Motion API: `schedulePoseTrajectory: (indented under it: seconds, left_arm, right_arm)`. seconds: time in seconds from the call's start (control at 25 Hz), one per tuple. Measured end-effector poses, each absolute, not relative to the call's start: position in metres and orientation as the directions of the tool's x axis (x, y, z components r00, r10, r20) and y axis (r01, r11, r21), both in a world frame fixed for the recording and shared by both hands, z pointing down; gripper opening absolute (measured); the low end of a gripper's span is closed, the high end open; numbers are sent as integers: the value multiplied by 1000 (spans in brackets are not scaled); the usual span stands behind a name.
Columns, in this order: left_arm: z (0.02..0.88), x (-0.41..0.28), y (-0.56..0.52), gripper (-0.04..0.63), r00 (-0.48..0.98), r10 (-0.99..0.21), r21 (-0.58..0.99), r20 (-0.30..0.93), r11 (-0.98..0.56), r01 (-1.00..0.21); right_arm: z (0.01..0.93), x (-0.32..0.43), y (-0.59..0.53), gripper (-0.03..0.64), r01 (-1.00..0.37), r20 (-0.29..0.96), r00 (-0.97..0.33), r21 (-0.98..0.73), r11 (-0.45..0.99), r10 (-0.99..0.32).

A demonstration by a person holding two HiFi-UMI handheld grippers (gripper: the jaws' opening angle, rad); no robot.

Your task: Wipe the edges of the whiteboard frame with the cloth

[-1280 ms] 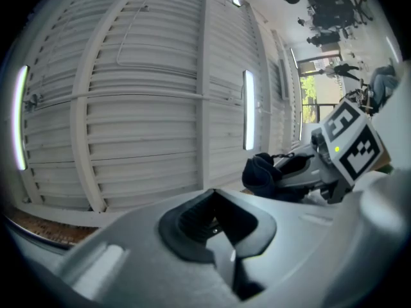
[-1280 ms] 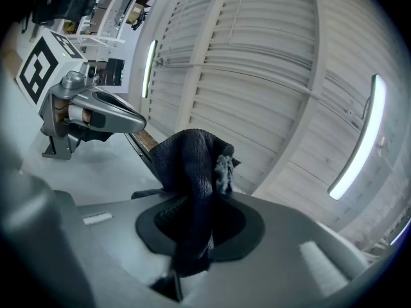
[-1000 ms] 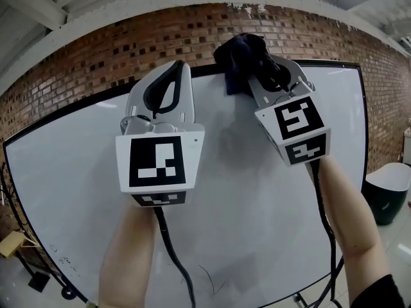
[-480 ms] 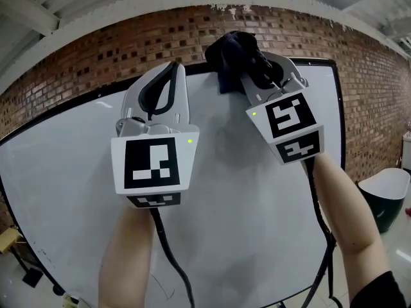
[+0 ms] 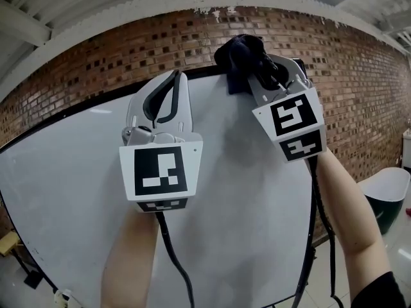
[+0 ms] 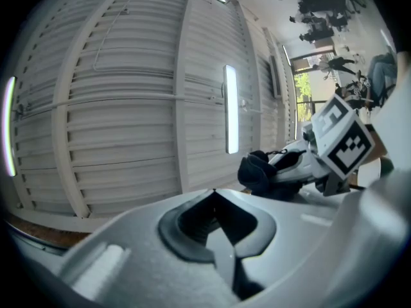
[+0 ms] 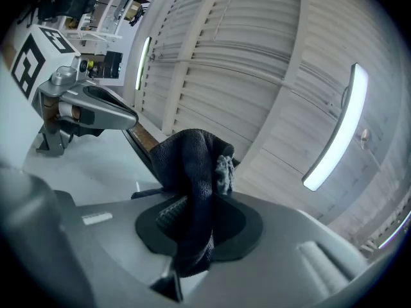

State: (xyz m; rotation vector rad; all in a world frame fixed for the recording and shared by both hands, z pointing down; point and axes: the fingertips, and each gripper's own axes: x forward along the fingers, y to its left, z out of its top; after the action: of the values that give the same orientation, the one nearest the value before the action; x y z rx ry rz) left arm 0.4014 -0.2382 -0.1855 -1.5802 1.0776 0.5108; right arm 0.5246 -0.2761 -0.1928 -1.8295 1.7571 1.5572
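Observation:
The whiteboard (image 5: 244,204) has a thin black frame (image 7: 136,147) and stands before a brick wall. A dark cloth (image 5: 239,56) is bunched on the frame's top edge, close to the top right corner. My right gripper (image 5: 257,63) is shut on the cloth (image 7: 189,159), whose folds hang between the jaws. My left gripper (image 5: 174,76) is raised in front of the board just left of the right one, with its tips near the top edge. Its jaws meet with nothing between them (image 6: 215,194). In the left gripper view the cloth (image 6: 257,172) shows to the right.
A brick wall (image 5: 128,50) rises behind the board, under a white ribbed ceiling with strip lights (image 7: 334,133). A dark green bin with a white liner (image 5: 388,197) stands on the floor at the right. Cables hang from both grippers.
The right gripper has carried the cloth rightward along the top frame edge, closer to the board's top right corner. The left gripper has kept beside it, still shut.

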Motion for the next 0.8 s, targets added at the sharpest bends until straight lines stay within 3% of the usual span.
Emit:
schedulePoseTrajectory:
  seconds: [0.36,0.8]
  left_arm:
    - [-180,455,-235,5,491,-370,-529,-789,3,-849]
    - [-173,471,-231,5,525,-333,-536,-783,-65,-842]
  right_arm:
    - [-189,591,-276,58,-803,-730,-188,499,-324,-658]
    - [-187,640,-281,58,-830,-738,-93,429,-357,-669]
